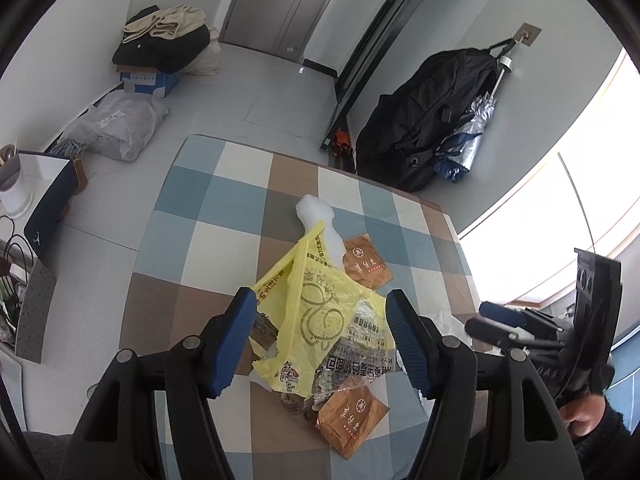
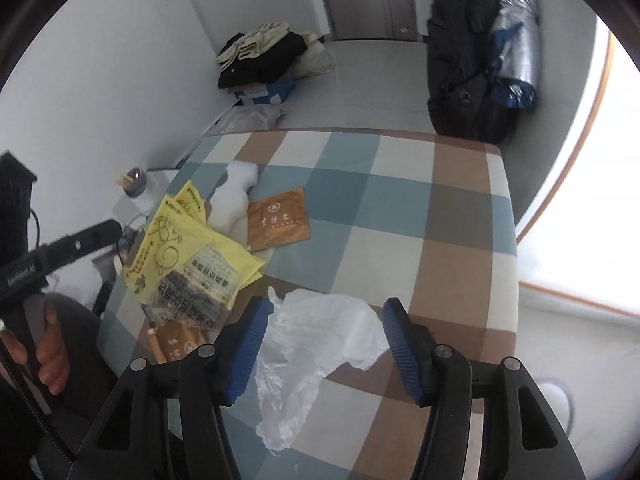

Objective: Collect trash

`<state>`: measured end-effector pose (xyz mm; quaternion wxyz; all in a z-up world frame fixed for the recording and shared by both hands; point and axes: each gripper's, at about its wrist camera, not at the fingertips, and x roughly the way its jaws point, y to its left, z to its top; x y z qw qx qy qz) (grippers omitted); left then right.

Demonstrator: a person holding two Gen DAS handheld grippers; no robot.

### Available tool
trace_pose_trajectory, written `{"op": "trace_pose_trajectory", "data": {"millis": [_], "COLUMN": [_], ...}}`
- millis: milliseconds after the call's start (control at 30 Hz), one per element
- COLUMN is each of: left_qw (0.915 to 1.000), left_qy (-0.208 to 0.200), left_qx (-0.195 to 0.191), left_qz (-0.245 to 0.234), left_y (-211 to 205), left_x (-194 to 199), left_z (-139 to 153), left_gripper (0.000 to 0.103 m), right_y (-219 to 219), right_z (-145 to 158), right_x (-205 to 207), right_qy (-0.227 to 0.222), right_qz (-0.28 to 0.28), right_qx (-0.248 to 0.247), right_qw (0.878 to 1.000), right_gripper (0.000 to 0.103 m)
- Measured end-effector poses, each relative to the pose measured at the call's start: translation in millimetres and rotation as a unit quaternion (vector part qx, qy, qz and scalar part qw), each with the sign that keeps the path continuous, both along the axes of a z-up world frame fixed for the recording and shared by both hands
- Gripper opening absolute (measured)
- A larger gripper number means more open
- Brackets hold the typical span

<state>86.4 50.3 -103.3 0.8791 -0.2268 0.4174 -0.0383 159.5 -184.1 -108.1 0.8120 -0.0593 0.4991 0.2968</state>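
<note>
Thin white tissue (image 2: 320, 344) lies between the wide-open right gripper (image 2: 324, 344): light, soft; pinch its puffy middle. Left gripper (image 1: 320, 340), also open, frames the yellow bag (image 1: 312, 304).

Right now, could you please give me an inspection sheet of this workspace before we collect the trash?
Surface: checked tablecloth in blue, brown and white covers the table.
Job's things: yellow plastic bag lying over a clear printed wrapper; two brown sachets; white foam piece; crumpled white tissue.
Clutter: nothing seen on the table besides the trash.
Grippers: left gripper open, fingers either side of the yellow bag; right gripper open, fingers either side of the tissue.
Cables: dark cords at the left edge.
Surroundings: folded clothes on a box, black bag with folded umbrella, door.
</note>
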Motion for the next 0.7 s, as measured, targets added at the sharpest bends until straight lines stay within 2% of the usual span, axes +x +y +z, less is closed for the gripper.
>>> {"op": "trace_pose_trajectory", "data": {"millis": [100,233,400,467,533,633,700], "left_qw": [0.9999,0.9994,0.999,0.9991,0.9993,0.9994,0.9996], "left_qy": [0.001,0.001,0.002,0.002,-0.001,-0.002,-0.003], "left_qx": [-0.01,-0.03,-0.039,-0.037,-0.034,-0.03,-0.026], "left_qz": [0.011,0.019,0.019,0.018,0.017,0.014,0.011], "left_y": [7.8,14.9,16.2,15.8,16.2,15.7,14.2], "left_x": [-0.7,-0.4,2.3,2.4,1.4,0.5,0.1], "left_z": [-0.2,-0.9,-1.4,-0.5,0.5,1.2,1.1], "left_gripper": [0.063,0.063,0.063,0.063,0.063,0.063,0.063], "right_y": [19.1,42.8,59.0,58.4,56.3,48.3,39.3], "right_z": [-3.2,-9.1,-20.0,-22.7,-25.5,-24.0,-18.8], "right_x": [-11.5,-32.6,-34.9,-28.6,-22.0,-14.3,-8.6], "right_qy": [-0.005,-0.044,-0.068,-0.056,-0.05,-0.046,-0.038], "right_qz": [0.042,0.101,0.115,0.111,0.1,0.083,0.066], "right_qx": [-0.021,-0.086,-0.156,-0.155,-0.161,-0.153,-0.129], "right_qw": [0.999,0.99,0.979,0.98,0.981,0.984,0.989], "right_gripper": [0.059,0.058,0.053,0.041,0.017,0.007,0.006]}}
